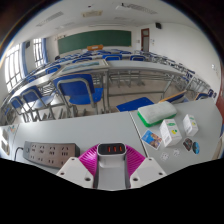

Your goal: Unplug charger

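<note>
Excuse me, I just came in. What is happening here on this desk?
A person holds a gripper over a grey desk in a classroom. Between its pink-padded fingers is a dark charger; whether they press on it cannot be told. A power strip lies just beside the fingers. Further along the desk are small boxes. Blue chairs stand beyond.

Charger (112, 150) — between tool (112, 170) fingers

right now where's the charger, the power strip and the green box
charger (111, 149): gripper view, its dark top face between the fingers
power strip (50, 153): gripper view, middle of its socket face
green box (156, 111): gripper view, centre of its lid
</note>
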